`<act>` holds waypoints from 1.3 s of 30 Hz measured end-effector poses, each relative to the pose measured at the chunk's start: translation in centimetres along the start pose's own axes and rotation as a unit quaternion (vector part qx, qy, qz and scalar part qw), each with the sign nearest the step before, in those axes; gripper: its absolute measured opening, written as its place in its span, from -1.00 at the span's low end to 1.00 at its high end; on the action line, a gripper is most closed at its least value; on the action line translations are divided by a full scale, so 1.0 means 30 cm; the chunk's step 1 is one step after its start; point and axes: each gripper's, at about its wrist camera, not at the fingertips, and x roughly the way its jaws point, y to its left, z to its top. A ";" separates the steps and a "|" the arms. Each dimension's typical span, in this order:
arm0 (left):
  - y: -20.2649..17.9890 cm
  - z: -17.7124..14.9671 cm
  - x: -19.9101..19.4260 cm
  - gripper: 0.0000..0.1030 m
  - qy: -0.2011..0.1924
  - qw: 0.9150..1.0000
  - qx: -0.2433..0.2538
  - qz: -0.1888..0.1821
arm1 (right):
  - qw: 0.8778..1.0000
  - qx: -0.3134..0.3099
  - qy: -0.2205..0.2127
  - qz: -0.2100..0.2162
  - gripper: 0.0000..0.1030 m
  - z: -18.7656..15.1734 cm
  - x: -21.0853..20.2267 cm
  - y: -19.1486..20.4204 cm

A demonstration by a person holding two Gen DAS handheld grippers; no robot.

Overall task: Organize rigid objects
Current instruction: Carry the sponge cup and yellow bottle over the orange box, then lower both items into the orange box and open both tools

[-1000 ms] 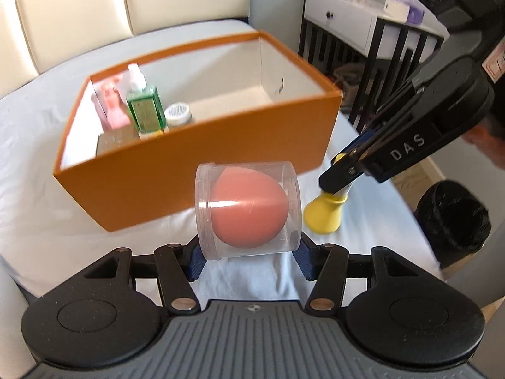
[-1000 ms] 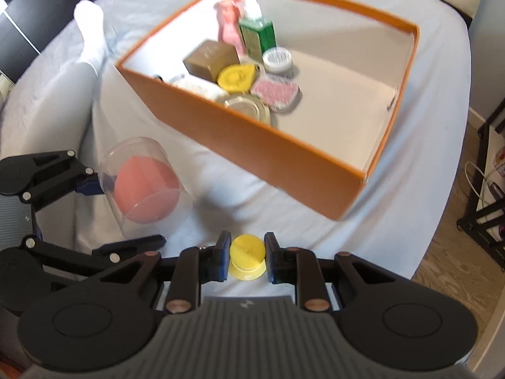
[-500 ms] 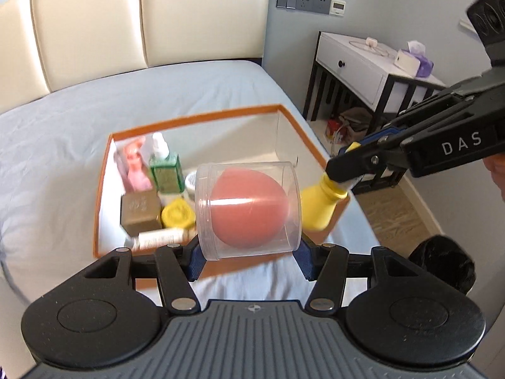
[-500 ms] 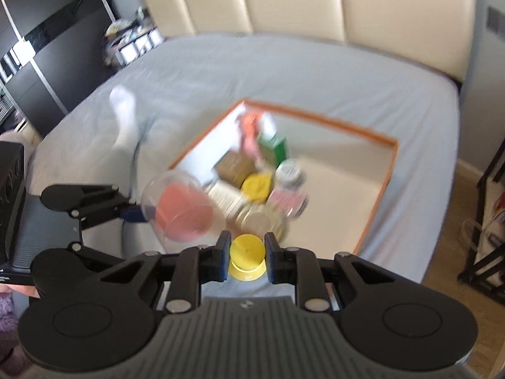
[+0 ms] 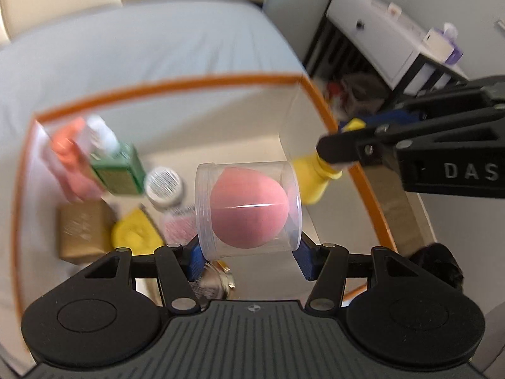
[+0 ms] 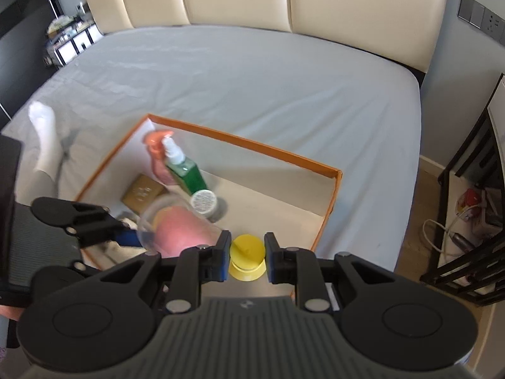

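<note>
Left hand-held gripper (image 5: pixel 249 252) pinching one clear plastic cylinder (image 5: pixel 247 210) (pink egg-shaped sponge (image 5: pixel 249 208) inside), right hand-held gripper (image 6: pixel 245 260) clamped on one small yellow bottle (image 6: pixel 246 257), both above one orange box (image 6: pixel 284 154) on bed (image 6: pixel 252 75).

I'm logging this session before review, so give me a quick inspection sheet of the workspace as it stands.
Surface: bed with a grey sheet; orange box sits on it near the foot corner.
Job's things: clear case with a pink sponge and a small yellow bottle, both held over the box. In the box: green bottle, pink bottle, white-capped jar, gold box, a yellow item.
Clutter: white sock on the sheet.
Grippers: left gripper shut on the case; right gripper shut on the yellow bottle.
Cables: a white cord on the floor.
Surroundings: cream headboard, white side table.
</note>
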 end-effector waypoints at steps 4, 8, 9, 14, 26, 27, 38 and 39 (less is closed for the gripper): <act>0.001 0.008 0.087 0.25 0.046 0.999 -0.011 0.000 | 1.000 -0.020 0.009 -0.015 -0.60 0.002 0.061 0.003; 0.002 0.006 0.135 0.25 0.088 0.996 -0.024 -0.015 | 0.999 -0.021 0.021 -0.012 -0.60 0.005 0.101 -0.010; 0.002 0.005 0.140 0.25 0.095 0.995 -0.023 -0.018 | 0.999 -0.021 0.022 -0.012 -0.60 0.007 0.110 -0.013; -0.015 0.009 0.184 0.26 0.128 0.991 -0.025 -0.025 | 0.999 -0.024 0.027 -0.020 -0.60 0.002 0.137 -0.016; 0.014 -0.024 0.185 0.65 0.132 0.988 -0.056 -0.062 | 0.998 -0.036 0.036 -0.029 -0.60 -0.027 0.180 0.001; 0.015 -0.027 0.172 0.65 0.127 0.988 -0.057 -0.065 | 0.998 -0.036 0.033 -0.030 -0.60 -0.026 0.178 0.002; 0.050 -0.062 -0.035 0.55 0.035 0.999 -0.039 0.008 | 0.999 -0.035 0.031 -0.025 -0.60 -0.030 0.201 0.034; 0.057 -0.051 -0.046 0.55 0.032 0.999 -0.040 0.009 | 0.999 -0.036 0.031 -0.024 -0.60 -0.031 0.206 0.038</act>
